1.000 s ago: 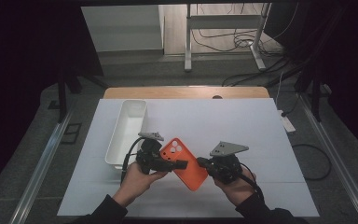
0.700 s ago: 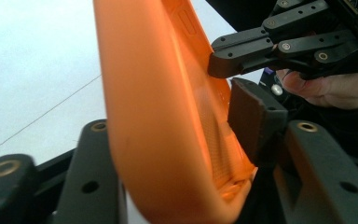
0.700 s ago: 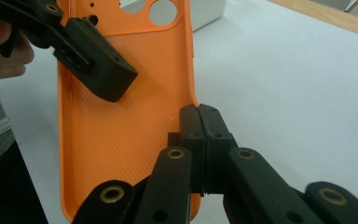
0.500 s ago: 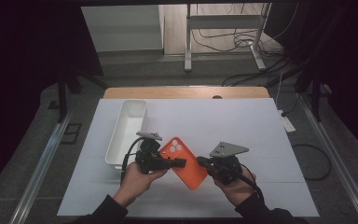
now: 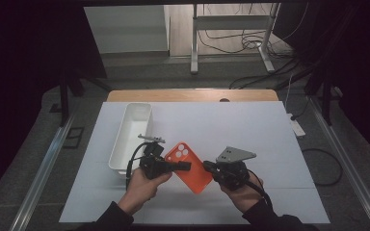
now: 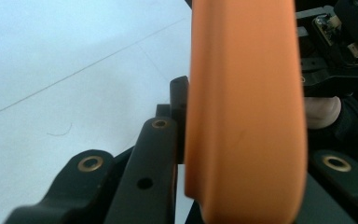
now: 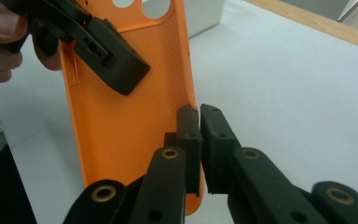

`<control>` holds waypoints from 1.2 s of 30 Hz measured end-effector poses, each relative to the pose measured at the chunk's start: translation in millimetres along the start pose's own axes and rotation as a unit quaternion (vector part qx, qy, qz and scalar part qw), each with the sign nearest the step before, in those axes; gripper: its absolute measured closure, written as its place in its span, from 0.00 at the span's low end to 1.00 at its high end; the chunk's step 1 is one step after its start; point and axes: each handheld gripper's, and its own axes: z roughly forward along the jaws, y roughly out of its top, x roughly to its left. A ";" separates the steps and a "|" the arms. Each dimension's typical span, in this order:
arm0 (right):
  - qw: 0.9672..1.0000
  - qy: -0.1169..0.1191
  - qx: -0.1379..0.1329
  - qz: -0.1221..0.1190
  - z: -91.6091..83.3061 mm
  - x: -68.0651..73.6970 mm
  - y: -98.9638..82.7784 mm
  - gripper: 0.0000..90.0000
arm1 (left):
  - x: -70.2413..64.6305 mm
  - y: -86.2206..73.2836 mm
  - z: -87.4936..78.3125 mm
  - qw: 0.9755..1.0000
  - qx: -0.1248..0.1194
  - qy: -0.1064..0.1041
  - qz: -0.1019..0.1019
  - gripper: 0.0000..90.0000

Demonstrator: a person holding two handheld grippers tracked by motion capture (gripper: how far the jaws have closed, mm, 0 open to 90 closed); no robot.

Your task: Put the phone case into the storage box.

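Observation:
An orange phone case (image 5: 192,166) with camera cut-outs is held just over the white table between both grippers. My left gripper (image 5: 185,166) comes in from the left. Its jaws have just been closing and now pinch the case (image 6: 247,116) across its side wall, one pad (image 6: 179,107) flat against it. My right gripper (image 5: 207,166) meets the case's lower right edge. Its jaws (image 7: 200,126) have just eased a little, leaving a thin slit that holds the rim of the case (image 7: 135,130). The left gripper's jaw (image 7: 107,51) lies across the case's inside.
A long white bin (image 5: 130,134) stands on the table's left, just behind the left hand. The white table top (image 5: 241,125) stretches away behind and to the right. Its wooden far edge (image 5: 192,95) borders a dark floor with cables.
Both hands and the case stay where they were. The left gripper's jaws have come together onto the case.

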 end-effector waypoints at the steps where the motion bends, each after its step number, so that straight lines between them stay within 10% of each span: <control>1: 1.000 0.008 -0.001 0.004 -0.4 -0.8 0.4 0.91 | -0.4 0.2 -0.6 1.000 0.000 0.002 0.003 0.94; 13: 0.998 0.032 0.000 0.046 -3.2 -13.7 0.3 0.40 | 1.6 1.0 -10.6 0.999 0.000 0.029 0.032 0.94; 22: 0.999 0.039 0.015 0.019 3.7 -12.2 -3.5 0.03 | 0.9 1.0 -13.2 0.997 0.013 0.042 0.058 0.94; 36: 0.996 0.078 0.017 0.031 11.5 -22.0 -14.8 0.00 | -1.4 0.2 -10.7 0.996 0.022 0.043 0.080 0.93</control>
